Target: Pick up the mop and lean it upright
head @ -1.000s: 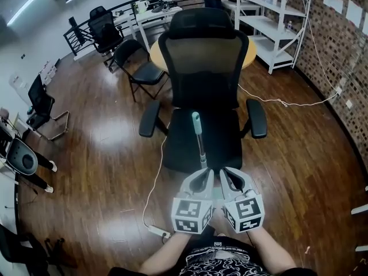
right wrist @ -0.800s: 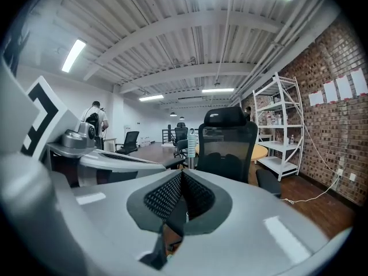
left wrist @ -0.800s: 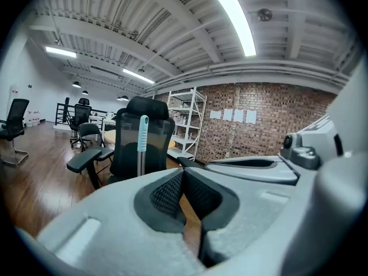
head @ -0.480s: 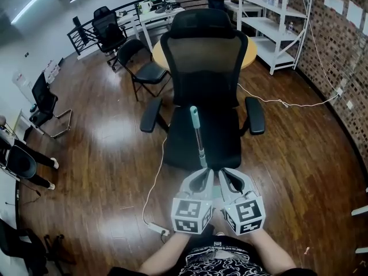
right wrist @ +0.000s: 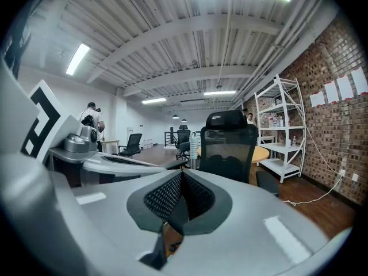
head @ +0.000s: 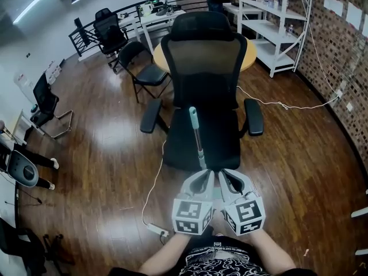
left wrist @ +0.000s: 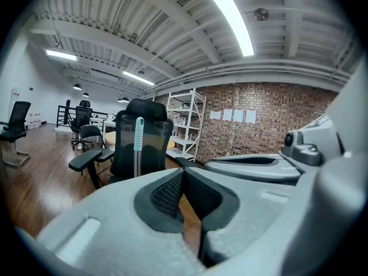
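The mop shows only as a thin grey pole with a teal grip (head: 194, 118) on top. It stands upright against the front of the black office chair (head: 204, 68); its lower end is hidden behind my grippers. My left gripper (head: 201, 178) and right gripper (head: 225, 177) sit side by side just before the chair seat, both shut with nothing between the pads. In the left gripper view the mop's teal grip (left wrist: 138, 135) rises to the left of the left gripper (left wrist: 184, 171), apart from it. In the right gripper view the mop grip (right wrist: 192, 142) stands beyond the right gripper (right wrist: 181, 174).
A white cable runs over the wood floor to a power strip (head: 156, 230) at my left. A black folding chair (head: 141, 68) and a round yellow table (head: 252, 50) stand behind the office chair. White shelves (head: 270, 22) line the brick wall at the right.
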